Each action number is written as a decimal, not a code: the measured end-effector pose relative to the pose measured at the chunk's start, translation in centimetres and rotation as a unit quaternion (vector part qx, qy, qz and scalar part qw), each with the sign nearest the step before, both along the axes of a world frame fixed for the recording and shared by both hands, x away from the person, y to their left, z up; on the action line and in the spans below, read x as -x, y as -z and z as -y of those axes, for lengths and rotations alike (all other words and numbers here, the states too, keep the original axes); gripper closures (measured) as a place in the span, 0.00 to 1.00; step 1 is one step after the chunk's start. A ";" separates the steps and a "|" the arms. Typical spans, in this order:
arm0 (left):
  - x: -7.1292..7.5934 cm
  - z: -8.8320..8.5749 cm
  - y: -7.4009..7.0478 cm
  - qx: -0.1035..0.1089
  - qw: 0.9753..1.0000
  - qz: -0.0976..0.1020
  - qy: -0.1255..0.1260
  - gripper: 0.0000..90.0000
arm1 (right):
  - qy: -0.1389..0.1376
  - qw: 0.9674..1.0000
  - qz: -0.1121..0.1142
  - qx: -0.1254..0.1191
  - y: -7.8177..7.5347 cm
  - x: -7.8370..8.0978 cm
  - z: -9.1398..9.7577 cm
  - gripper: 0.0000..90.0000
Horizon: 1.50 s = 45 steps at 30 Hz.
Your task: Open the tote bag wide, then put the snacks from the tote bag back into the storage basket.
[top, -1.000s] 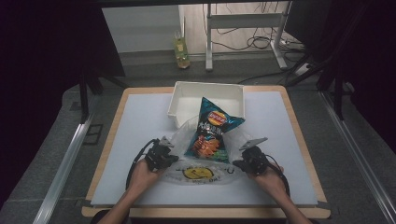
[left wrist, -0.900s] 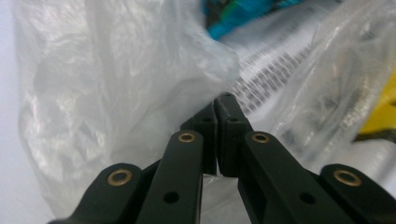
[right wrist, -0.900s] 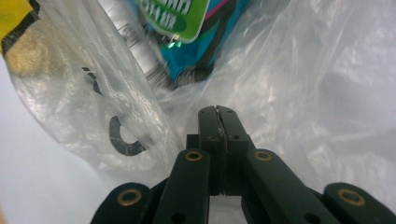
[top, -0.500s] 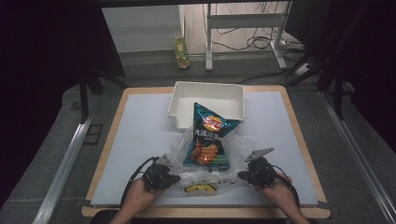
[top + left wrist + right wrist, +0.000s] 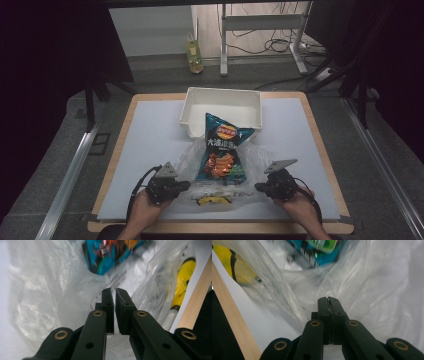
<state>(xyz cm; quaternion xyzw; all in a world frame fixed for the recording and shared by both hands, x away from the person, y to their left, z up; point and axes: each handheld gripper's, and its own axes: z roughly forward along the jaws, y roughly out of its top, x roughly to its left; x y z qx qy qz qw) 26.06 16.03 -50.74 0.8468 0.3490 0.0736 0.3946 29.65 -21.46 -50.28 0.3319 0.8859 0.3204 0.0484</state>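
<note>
A clear plastic bag (image 5: 192,160) lies spread on the white mat, with a teal chips bag (image 5: 223,150) in its mouth and a yellow printed item (image 5: 212,201) at its near edge. My left gripper (image 5: 187,186) pinches the bag's left rim. In the left gripper view the jaws (image 5: 112,291) show a thin slit, having just eased apart slightly, with the film (image 5: 50,290) still drawn to their tips. My right gripper (image 5: 257,187) holds the right rim, and its jaws (image 5: 328,299) are pressed together on the film (image 5: 374,290). The chips bag (image 5: 110,255) (image 5: 322,250) lies ahead of both.
A white bin (image 5: 222,102) stands behind the chips bag, which leans on its front wall. The table's wooden edge (image 5: 220,227) runs close under both hands. A yellow bottle (image 5: 194,52) and a metal stand (image 5: 260,22) are on the floor beyond the table.
Both hands have drawn the plastic bag toward the near edge. The chips bag and the yellow item slid with it, and the chips bag turned more upright in the picture.
</note>
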 end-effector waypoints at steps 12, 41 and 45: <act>2.1 -1.0 -2.0 0.073 0.993 0.096 -0.009 0.89 | 0.008 0.998 0.047 -0.049 -2.8 -0.5 -0.1 0.94; 1.9 -2.7 -1.2 0.053 0.991 0.111 -0.060 0.50 | 0.033 0.993 0.082 -0.079 -5.6 -3.4 -1.9 0.68; 1.9 -2.8 -1.0 0.054 0.991 0.110 -0.061 0.46 | 0.036 0.993 0.084 -0.080 -5.7 -3.8 -2.1 0.64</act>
